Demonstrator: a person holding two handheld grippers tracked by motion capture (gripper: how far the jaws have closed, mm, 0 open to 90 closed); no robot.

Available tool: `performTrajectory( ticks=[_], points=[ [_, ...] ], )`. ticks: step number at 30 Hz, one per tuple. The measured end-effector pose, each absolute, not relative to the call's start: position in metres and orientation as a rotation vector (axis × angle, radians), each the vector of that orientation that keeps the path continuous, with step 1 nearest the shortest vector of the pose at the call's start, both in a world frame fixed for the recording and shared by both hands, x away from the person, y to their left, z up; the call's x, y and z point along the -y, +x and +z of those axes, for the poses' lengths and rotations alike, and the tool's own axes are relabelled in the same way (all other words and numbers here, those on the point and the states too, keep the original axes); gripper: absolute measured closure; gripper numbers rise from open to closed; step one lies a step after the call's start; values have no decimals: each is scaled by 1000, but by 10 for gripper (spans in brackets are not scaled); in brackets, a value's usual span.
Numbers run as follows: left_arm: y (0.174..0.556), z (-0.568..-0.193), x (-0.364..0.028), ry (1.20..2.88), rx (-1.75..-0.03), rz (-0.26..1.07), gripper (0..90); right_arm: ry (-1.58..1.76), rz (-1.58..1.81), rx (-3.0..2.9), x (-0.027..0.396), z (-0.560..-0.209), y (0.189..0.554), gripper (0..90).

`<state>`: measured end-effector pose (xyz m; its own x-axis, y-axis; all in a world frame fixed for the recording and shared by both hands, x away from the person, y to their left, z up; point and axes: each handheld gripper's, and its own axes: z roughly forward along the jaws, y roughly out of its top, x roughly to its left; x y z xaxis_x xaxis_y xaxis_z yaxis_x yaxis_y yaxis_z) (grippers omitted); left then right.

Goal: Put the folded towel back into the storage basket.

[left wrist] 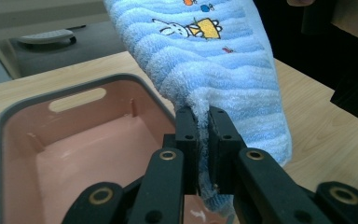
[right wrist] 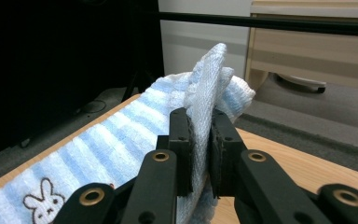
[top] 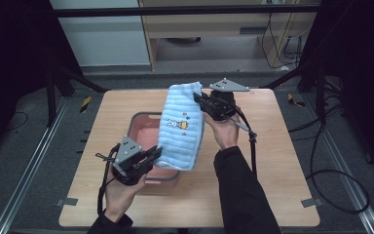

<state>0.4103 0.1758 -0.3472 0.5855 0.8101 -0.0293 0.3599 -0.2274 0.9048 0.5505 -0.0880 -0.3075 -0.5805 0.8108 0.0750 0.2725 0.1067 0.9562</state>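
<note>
while both claws clamp the blue towel (top: 181, 127), the pink bin (top: 143, 127) beneath holds nothing.

- My towel (top: 181, 127), light blue with paler stripes and a small rabbit motif, hangs stretched in the air over the pink bin (top: 143, 123).
- One corner is pinched low and near me, the other high at the far end; it sags between.

Both grippers (top: 152, 155) (top: 198, 99) hold the blue towel (top: 181, 127) over the pink bin (top: 137, 120).
</note>
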Motion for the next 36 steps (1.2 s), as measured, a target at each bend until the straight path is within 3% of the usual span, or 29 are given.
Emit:
performTrajectory(
  ticks=[18,36],
  points=[
    [414,-356,-214,1807,-1034,594,840,1023,1530,-1961,41,-322,567,815],
    [424,-377,-220,1859,-1095,592,840,1018,1495,-2015,16,-342,579,814]
  ],
)
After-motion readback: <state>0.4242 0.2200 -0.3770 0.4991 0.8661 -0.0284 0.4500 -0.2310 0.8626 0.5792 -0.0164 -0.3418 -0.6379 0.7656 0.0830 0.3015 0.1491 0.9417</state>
